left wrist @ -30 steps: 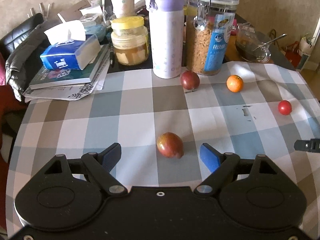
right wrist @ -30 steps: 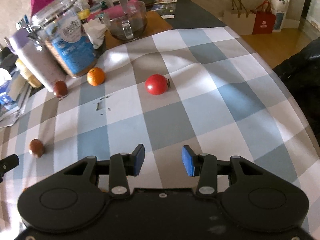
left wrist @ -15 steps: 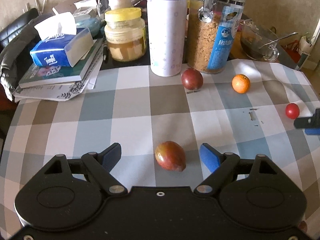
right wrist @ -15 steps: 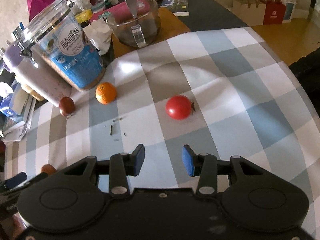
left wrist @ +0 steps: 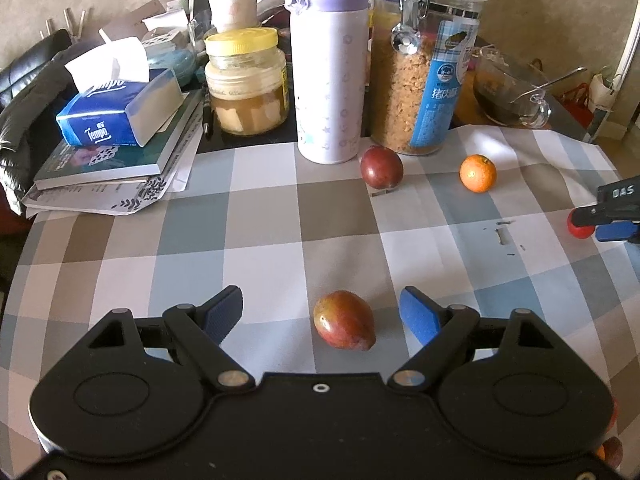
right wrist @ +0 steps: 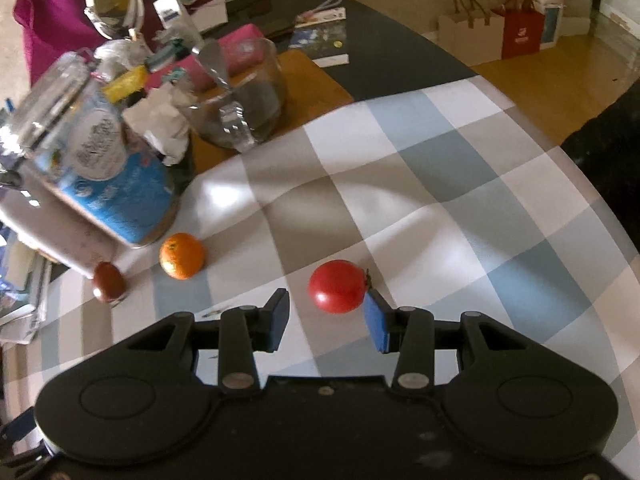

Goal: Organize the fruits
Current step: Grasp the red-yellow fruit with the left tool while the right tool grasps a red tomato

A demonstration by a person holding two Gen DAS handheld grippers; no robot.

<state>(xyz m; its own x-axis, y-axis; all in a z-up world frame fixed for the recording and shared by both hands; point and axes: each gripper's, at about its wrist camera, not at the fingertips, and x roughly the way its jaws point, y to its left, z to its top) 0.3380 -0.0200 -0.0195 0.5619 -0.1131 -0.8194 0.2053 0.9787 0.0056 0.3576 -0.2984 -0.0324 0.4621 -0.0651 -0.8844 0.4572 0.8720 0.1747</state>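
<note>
Clutter along the far edge of the checked tablecloth (left wrist: 264,220).
Ahead of the fingers: white flask (left wrist: 330,76), cereal jar (left wrist: 424,72), yellow-lidded jar (left wrist: 246,80). Far left: tissue box (left wrist: 116,112) on books (left wrist: 120,160). Far right: glass bowl (left wrist: 508,94).

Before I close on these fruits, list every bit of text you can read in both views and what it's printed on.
"Tempo": on the blue tissue pack, once on its end and once on its top.
"DAS": on the right gripper, at the edge of the left view.
Chinese characters on the cereal jar label: too small to read.
Printed papers under the books: too small to read.
Jar label in the right view: blurred.
</note>
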